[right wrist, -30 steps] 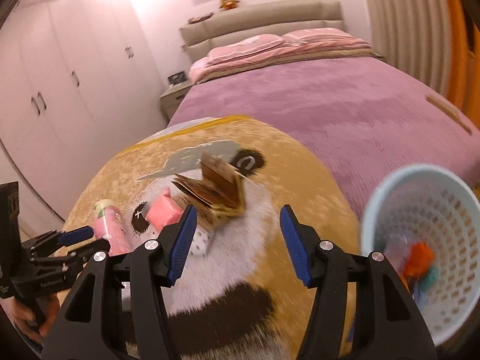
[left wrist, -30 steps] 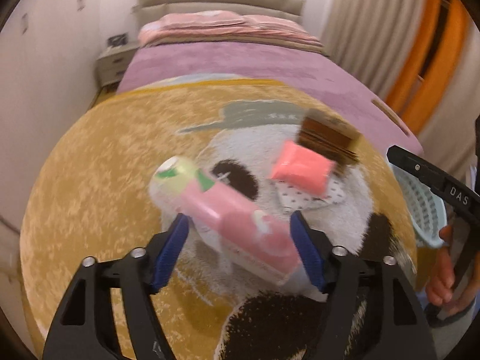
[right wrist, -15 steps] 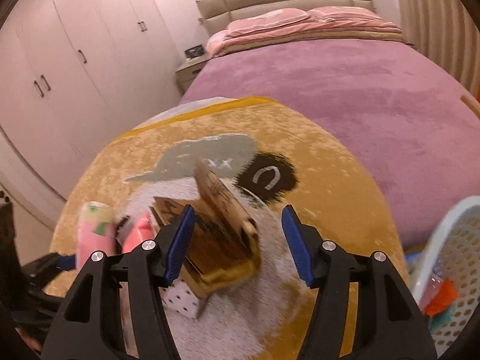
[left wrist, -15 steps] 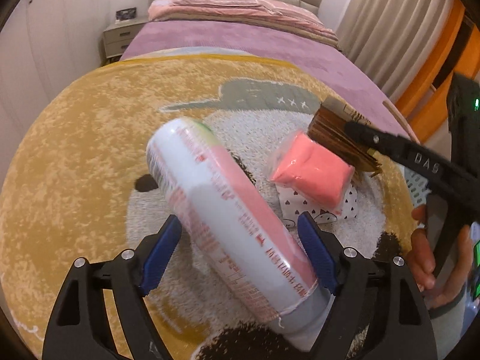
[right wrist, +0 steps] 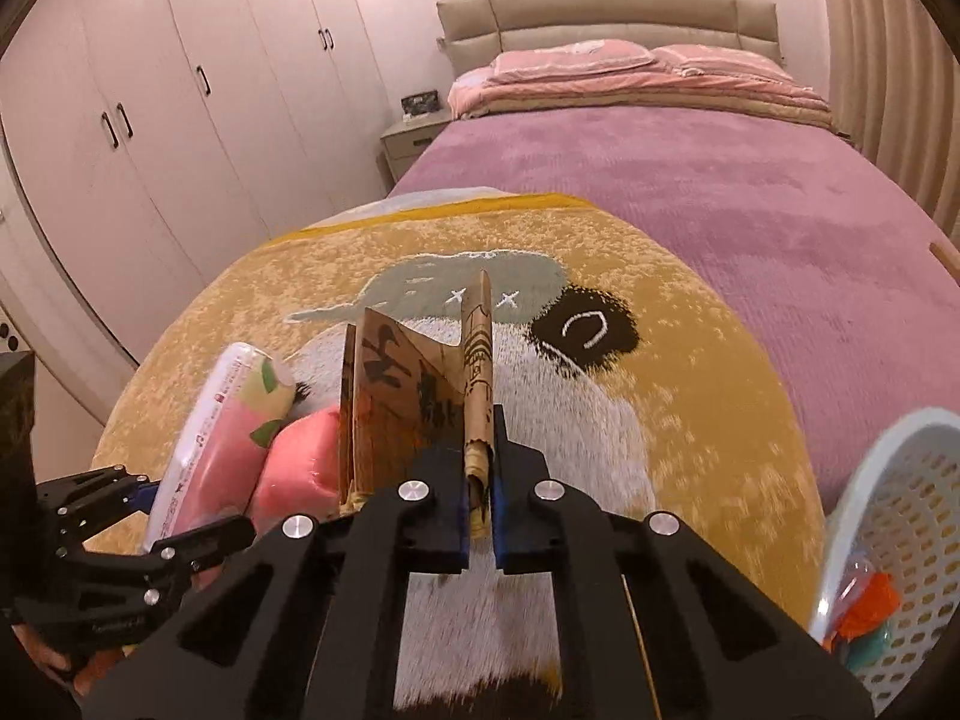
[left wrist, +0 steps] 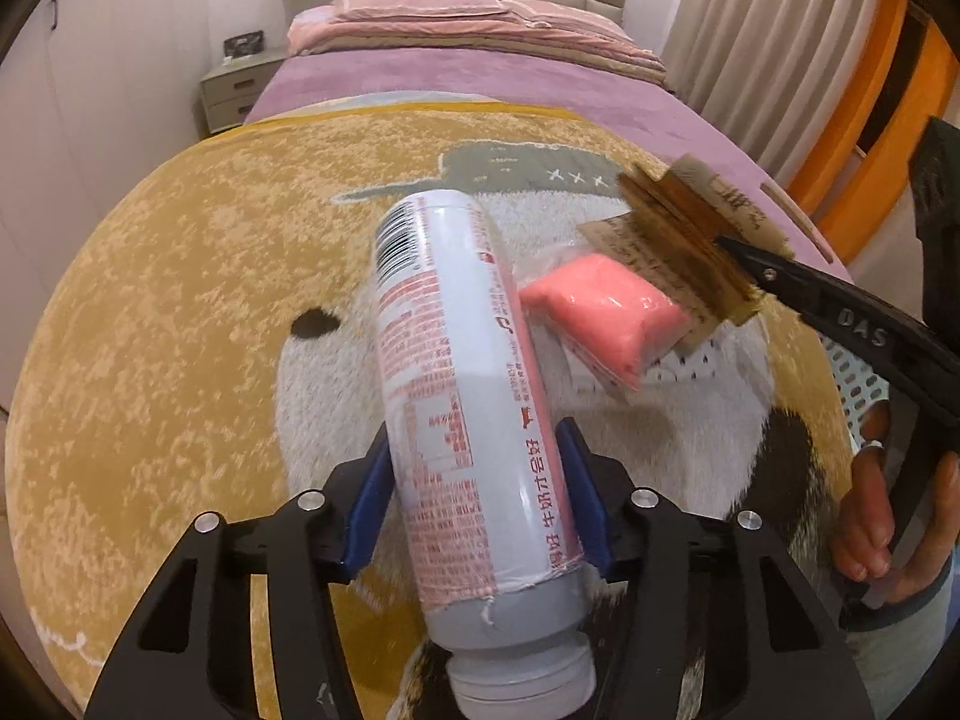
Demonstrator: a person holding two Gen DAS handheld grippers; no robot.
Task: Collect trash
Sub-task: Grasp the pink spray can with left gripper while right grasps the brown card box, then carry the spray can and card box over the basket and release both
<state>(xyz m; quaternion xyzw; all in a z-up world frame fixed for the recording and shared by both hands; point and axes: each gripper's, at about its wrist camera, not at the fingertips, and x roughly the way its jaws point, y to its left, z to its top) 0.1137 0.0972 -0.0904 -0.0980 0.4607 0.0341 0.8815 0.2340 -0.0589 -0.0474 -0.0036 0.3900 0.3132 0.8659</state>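
Bottle (left wrist: 474, 396) is clamped by the left gripper (left wrist: 477, 498); folded cardboard (right wrist: 420, 396) is pinched edgewise by the right gripper (right wrist: 478, 516), beside the basket (right wrist: 864, 516).

"DAS" stands on the right gripper (left wrist: 744, 264); the bottle (left wrist: 468, 396) bears a barcode.

One white-and-pink bottle (left wrist: 462, 396) sits near, at centre. One pink packet (left wrist: 606, 318) lies just right of it, and one brown folded paper carton (left wrist: 690, 234) is further right and a little farther off. One spotted white wrapper (left wrist: 690, 369) peeks out under the packet. One white perforated basket (right wrist: 888, 516) stands near right, holding several bits of coloured trash too jumbled to count. Two grippers show: the left gripper (left wrist: 474, 498) and the right gripper (right wrist: 478, 504). One round rug (left wrist: 180, 330), one bed (right wrist: 690, 180) far off with two pink pillows (right wrist: 570, 57), and one nightstand (left wrist: 231, 90) far left.
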